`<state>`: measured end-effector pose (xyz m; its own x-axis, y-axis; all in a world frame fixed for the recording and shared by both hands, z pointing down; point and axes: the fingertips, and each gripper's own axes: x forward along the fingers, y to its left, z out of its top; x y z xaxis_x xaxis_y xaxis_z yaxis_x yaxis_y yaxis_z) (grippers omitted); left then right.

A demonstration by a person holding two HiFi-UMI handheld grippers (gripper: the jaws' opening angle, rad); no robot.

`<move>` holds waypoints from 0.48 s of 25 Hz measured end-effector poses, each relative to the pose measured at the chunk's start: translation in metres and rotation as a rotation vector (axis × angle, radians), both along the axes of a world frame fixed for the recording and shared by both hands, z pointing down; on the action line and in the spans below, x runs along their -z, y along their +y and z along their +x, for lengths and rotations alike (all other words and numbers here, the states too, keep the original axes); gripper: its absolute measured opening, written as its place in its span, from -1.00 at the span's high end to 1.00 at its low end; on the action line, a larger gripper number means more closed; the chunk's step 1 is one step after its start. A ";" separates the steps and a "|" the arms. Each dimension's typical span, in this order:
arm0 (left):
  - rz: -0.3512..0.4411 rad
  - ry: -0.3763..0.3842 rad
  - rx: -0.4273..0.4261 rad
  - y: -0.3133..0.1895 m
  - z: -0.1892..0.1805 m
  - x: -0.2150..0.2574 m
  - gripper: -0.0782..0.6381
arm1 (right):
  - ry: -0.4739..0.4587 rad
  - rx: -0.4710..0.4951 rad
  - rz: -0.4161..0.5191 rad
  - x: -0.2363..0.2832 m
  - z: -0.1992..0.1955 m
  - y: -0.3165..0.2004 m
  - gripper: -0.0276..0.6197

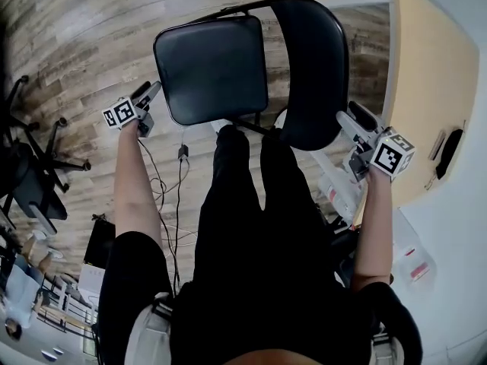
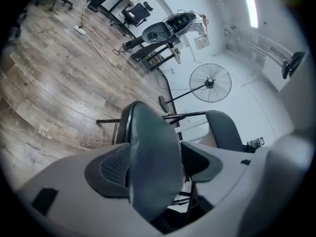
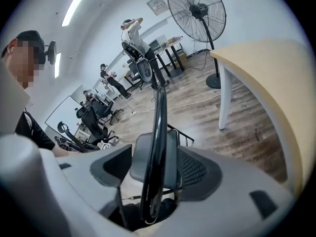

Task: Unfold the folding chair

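Note:
The black folding chair stands in front of the person's legs, its seat pad (image 1: 213,67) tipped up and its curved backrest (image 1: 316,67) to the right. My left gripper (image 1: 146,96) is open just off the seat's left edge. In the left gripper view, the seat's edge (image 2: 148,152) stands between my left gripper's (image 2: 158,164) wide jaws, with a gap at the right pad. My right gripper (image 1: 354,124) is open beside the backrest's right side. The thin backrest edge (image 3: 159,132) runs between the right gripper's (image 3: 155,169) jaws with room on both sides.
A beige table (image 1: 430,90) stands close on the right. An office chair (image 1: 30,173) and clutter sit at the left, and cables (image 1: 179,173) lie on the wood floor. A standing fan (image 3: 197,9) and people (image 3: 111,83) are farther off.

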<state>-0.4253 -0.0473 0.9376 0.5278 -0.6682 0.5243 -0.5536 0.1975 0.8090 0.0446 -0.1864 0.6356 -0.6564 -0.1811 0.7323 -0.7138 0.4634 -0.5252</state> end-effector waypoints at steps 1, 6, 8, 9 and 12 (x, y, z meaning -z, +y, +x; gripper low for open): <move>0.014 0.001 -0.005 0.001 0.006 0.021 -0.08 | -0.012 0.002 0.020 0.010 -0.002 -0.001 0.07; 0.114 -0.047 -0.070 0.008 0.051 0.139 -0.08 | -0.063 0.042 0.134 0.060 -0.014 0.004 0.07; 0.163 -0.070 -0.152 0.011 0.075 0.187 -0.08 | -0.067 0.062 0.219 0.083 -0.023 0.005 0.07; 0.187 -0.081 -0.201 0.013 0.089 0.210 -0.08 | -0.073 0.073 0.263 0.096 -0.028 0.007 0.07; 0.264 -0.170 -0.318 0.021 0.130 0.282 -0.08 | -0.149 0.105 0.358 0.139 -0.049 0.025 0.07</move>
<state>-0.2952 -0.0259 0.6553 0.6500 -0.6088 0.4547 -0.6827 -0.2052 0.7013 -0.0049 -0.1609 0.4962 -0.7794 -0.3337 0.5302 -0.5807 0.7024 -0.4116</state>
